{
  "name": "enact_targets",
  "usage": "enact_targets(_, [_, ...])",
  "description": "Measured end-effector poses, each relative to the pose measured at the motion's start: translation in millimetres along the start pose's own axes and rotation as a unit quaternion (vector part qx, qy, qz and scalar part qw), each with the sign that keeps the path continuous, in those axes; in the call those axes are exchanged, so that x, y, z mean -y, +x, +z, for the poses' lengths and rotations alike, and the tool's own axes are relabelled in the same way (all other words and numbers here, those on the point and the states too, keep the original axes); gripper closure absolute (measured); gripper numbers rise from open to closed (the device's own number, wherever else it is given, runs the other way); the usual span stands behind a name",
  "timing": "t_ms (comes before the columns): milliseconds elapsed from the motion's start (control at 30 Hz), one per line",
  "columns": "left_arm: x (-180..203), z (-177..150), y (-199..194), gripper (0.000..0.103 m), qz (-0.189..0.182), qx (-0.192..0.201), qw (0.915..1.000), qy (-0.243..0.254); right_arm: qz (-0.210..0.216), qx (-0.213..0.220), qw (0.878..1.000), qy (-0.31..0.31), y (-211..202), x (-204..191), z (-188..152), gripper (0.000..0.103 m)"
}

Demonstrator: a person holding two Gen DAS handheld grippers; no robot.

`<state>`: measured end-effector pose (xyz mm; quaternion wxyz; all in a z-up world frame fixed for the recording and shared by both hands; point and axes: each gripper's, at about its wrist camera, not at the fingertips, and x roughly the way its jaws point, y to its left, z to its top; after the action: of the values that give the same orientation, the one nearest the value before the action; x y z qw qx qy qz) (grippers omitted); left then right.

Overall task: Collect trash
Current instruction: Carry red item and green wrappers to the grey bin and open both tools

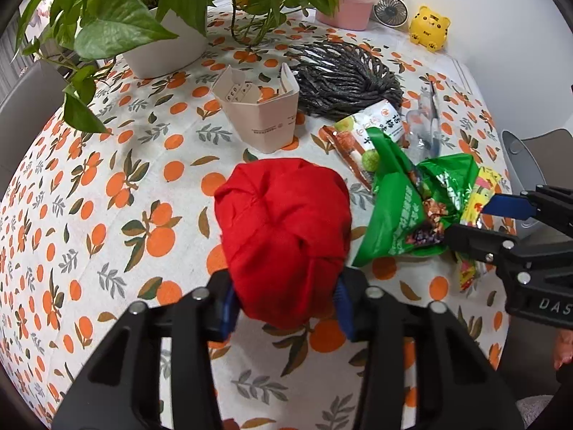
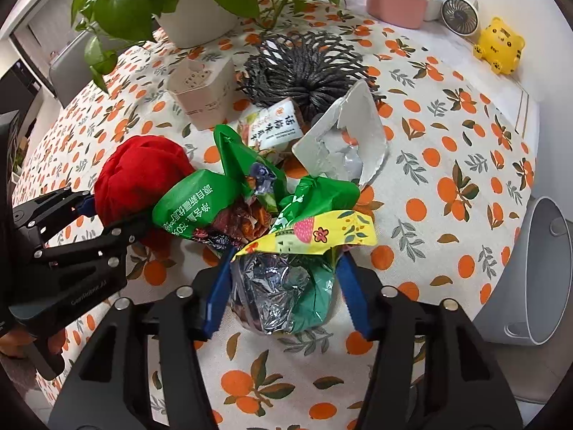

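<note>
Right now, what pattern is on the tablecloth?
Oranges with green and brown leaves on white; the tablecloth shows best in the right wrist view.

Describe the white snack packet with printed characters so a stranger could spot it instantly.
Start at the dark woven mat in the middle of the orange-patterned tablecloth. Just in front of it lies the snack packet, partly under the green bag. It alone has a white panel with dark printed characters.

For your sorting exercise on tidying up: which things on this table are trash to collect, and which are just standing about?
Part of the job:
red bundle in the left gripper
green wrapper
yellow wrapper in the right gripper
white snack packet
torn grey packaging

Standing about:
potted plant
yellow tiger toy
small fan
black woven mat
</note>
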<state>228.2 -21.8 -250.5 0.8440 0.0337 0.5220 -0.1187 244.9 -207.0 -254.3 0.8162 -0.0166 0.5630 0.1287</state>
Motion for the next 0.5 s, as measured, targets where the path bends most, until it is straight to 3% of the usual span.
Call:
enact_targets(167, [-1,-3,-10,0.069,0.003,0.005,0.9999,-0.008,0.009,0.016,1.000,-0.004,-16,-4,-4,0.057])
enact_targets(500, [8,-10,-51,0.069,0.025,0.038,0.9990,-0.003,0.013,0.052,0.999,0.004,-62,3,-20,0.058])
